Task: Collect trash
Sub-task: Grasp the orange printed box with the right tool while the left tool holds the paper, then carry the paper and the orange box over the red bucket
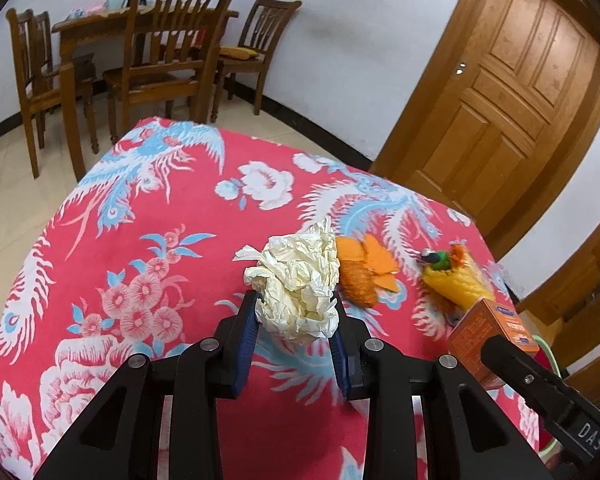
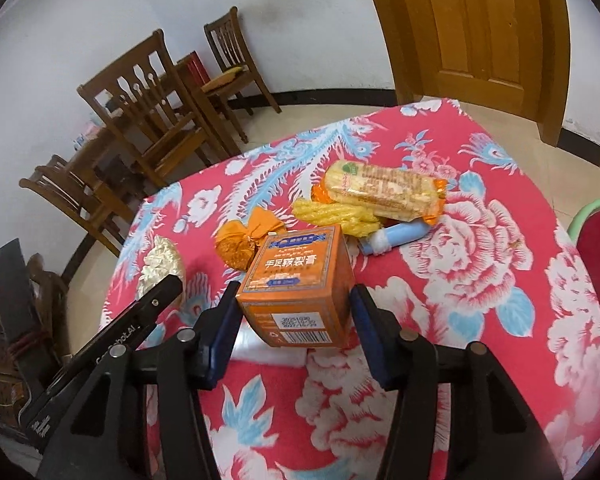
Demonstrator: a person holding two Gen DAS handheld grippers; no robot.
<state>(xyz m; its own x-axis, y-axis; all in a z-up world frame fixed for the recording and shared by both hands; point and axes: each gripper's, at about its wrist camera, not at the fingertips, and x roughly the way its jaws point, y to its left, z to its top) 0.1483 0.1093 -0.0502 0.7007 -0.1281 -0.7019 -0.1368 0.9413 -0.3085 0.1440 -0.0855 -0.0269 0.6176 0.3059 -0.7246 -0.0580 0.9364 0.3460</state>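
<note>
1. Your left gripper [image 1: 296,312] is clenched on the crumpled paper ball [image 1: 298,288], held above the red floral tablecloth [image 1: 160,208].
2. Your right gripper [image 2: 296,312] grasps the orange box [image 2: 296,288] — its left pad presses the box, while the right contact is hard to see.
3. Only the right wrist view shows the cracker packet [image 2: 384,194] and blue tube [image 2: 396,238] — both lie on the cloth beyond the box.
</note>
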